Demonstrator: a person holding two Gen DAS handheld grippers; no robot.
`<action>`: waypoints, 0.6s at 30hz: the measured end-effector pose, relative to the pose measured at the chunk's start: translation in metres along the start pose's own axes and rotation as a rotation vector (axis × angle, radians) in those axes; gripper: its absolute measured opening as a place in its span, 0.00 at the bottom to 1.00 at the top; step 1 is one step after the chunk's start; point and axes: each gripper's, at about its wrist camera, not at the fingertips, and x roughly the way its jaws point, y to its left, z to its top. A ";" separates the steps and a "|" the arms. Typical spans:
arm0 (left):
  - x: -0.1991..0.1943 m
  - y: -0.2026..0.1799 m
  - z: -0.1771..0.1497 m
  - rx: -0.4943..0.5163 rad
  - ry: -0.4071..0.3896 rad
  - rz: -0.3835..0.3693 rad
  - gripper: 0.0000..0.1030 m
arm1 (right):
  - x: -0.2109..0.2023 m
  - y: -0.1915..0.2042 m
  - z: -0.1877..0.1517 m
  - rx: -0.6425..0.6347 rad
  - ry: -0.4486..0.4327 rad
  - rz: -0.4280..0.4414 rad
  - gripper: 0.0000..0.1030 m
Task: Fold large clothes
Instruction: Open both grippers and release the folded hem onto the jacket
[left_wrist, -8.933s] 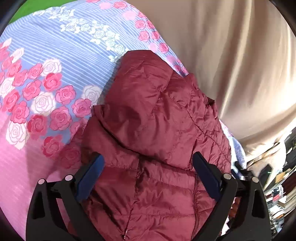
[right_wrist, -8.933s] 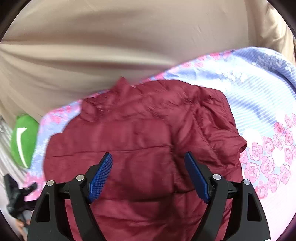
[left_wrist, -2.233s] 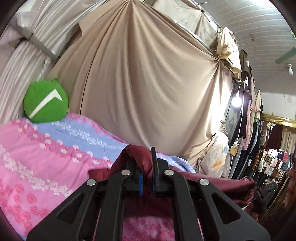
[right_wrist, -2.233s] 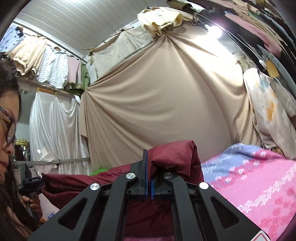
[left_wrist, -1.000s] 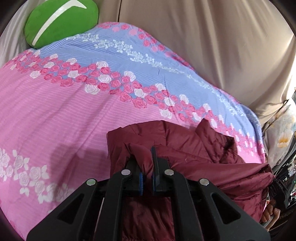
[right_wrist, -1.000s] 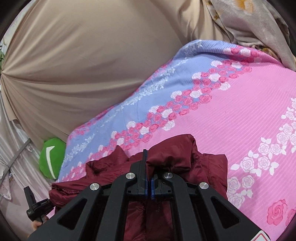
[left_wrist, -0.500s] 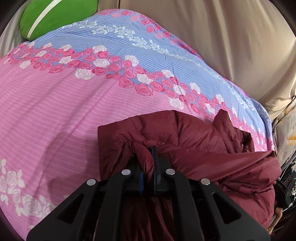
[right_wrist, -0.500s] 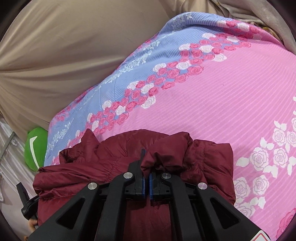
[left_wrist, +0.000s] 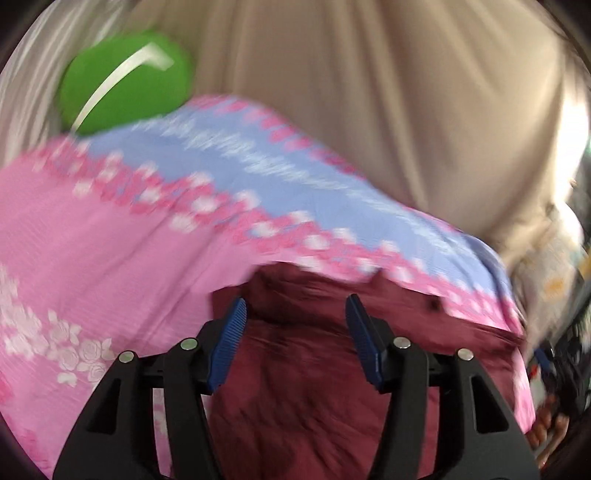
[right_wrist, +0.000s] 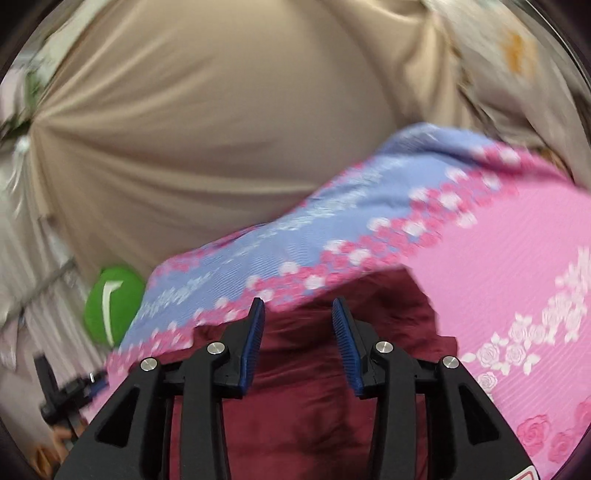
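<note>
Both tongs stand spread with nothing pinched between their blue pads. Seen from the left wrist, the left gripper (left_wrist: 295, 314) fills the bottom of the frame, its jaws having just been opening, and the gap between them shows only the maroon puffer jacket (left_wrist: 306, 387) lying below, not pressed by either pad. From the right wrist, the right gripper (right_wrist: 297, 317) sits low and central as well; its jaws have likewise just been opening, somewhat narrower than the left pair, and the same jacket (right_wrist: 314, 387) shows through the gap without being gripped. The jacket lies bunched on the pink and blue floral bedsheet (left_wrist: 110, 240), at the lower centre of each view, its far edge reaching to about the band of roses where pink meets blue. A green round cushion (left_wrist: 125, 81) sits at the upper left of the left-wrist frame, touching the blue far edge of the sheet; in the right-wrist frame it (right_wrist: 110, 306) appears at the middle left. A beige draped curtain (right_wrist: 221, 147) covers the upper part of both views. Both pictures are smeared by motion blur, so the jacket's folds cannot be made out in detail.
</note>
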 end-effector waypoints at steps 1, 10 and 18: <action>-0.008 -0.014 -0.001 0.043 0.007 -0.026 0.53 | -0.004 0.016 -0.003 -0.041 0.014 0.022 0.38; 0.007 -0.104 -0.085 0.285 0.288 -0.199 0.53 | 0.018 0.116 -0.115 -0.292 0.339 0.262 0.36; 0.026 -0.065 -0.103 0.313 0.251 0.085 0.53 | 0.022 0.057 -0.119 -0.241 0.332 0.035 0.24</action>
